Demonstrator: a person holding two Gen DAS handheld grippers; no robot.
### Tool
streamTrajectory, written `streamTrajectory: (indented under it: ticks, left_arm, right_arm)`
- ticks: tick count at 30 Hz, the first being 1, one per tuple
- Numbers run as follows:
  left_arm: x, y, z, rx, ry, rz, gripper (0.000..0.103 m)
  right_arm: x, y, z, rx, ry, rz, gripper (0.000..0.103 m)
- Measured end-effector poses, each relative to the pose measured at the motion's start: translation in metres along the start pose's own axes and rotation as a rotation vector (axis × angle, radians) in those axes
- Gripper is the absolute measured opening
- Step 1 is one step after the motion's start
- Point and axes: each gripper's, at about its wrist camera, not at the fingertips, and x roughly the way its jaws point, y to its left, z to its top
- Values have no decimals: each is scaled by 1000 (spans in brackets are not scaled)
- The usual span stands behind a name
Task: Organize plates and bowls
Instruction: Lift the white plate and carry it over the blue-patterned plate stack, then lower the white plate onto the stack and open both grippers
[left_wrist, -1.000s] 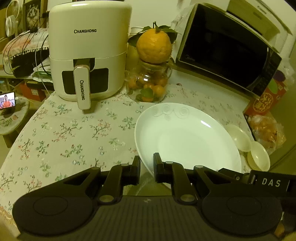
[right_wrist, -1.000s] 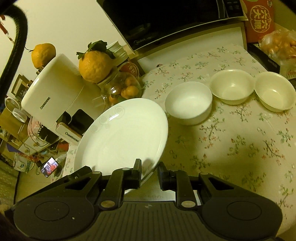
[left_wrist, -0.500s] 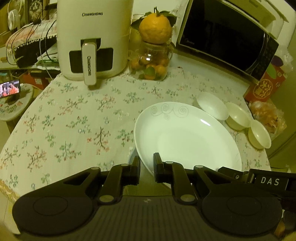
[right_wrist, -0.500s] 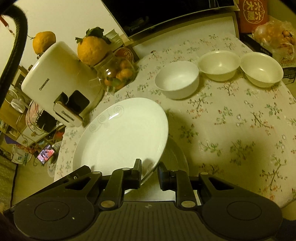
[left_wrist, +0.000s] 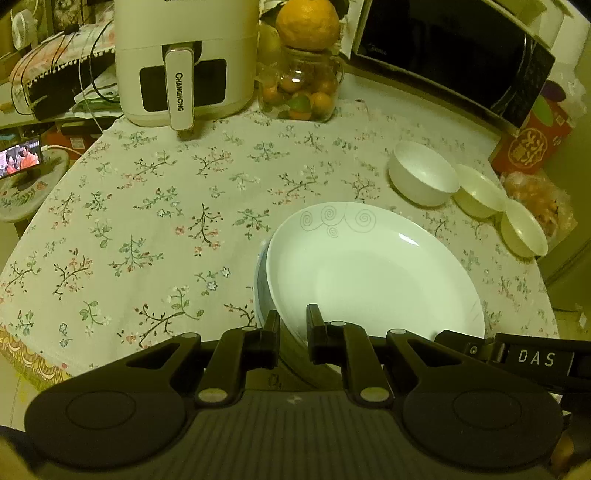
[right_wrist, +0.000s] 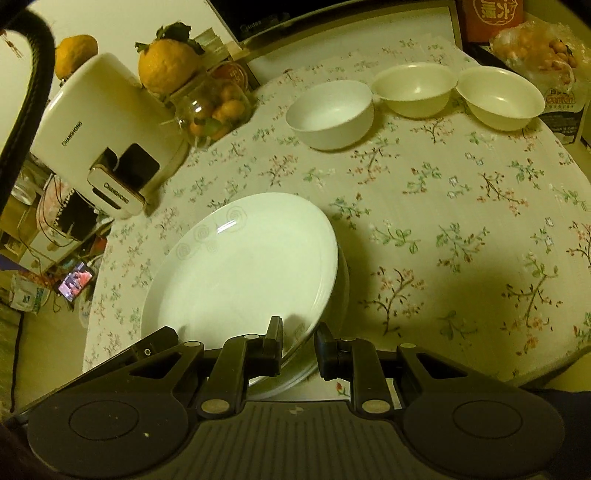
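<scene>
A large white plate (left_wrist: 369, 269) (right_wrist: 236, 273) with swirl marks hangs tilted just above the floral tablecloth. My left gripper (left_wrist: 293, 325) is shut on its near rim. My right gripper (right_wrist: 299, 332) is shut on the same rim further right; its body (left_wrist: 517, 356) shows in the left wrist view. A second plate (left_wrist: 260, 291) (right_wrist: 344, 291) lies right under the held one, and only its edge peeks out. Three empty bowls stand in a row at the far right: a white bowl (left_wrist: 421, 173) (right_wrist: 332, 110) and two cream bowls (left_wrist: 480, 192) (right_wrist: 498, 96).
At the back stand a white air fryer (left_wrist: 184, 62), a glass jar of small oranges (left_wrist: 303, 92) with a big citrus on top, and a black microwave (left_wrist: 454, 51). A red box (left_wrist: 532, 140) and a bag of fruit (left_wrist: 539, 206) sit beyond the bowls.
Both grippers have come down and back towards the near table edge with the plate. The plate now hangs close over a second plate, and the bowls have come into the left wrist view.
</scene>
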Motion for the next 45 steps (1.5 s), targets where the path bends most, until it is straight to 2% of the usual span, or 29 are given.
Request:
streamTrajectory:
  ticks: [10,22,31,43,45]
  left_arm:
    - [6,-2,-4,11,17,17,12]
    - [8,-11,-5,77,-17,73,13]
    - [10,-20,-9,148,-48,147,13]
    - [13,-28,-14,208,-57,214,13]
    - [13,-29,-15,224,-59,226,10]
  right_arm:
    - [4,-3,-3,-6,27,-26,19]
    - [8,3,0,-18,36,-56,19]
    - [10,14,2,-77,37,-98,20]
    - [20,33,8,-211,102,-193,21]
    - [21,35,7,-237,104,-211,21]
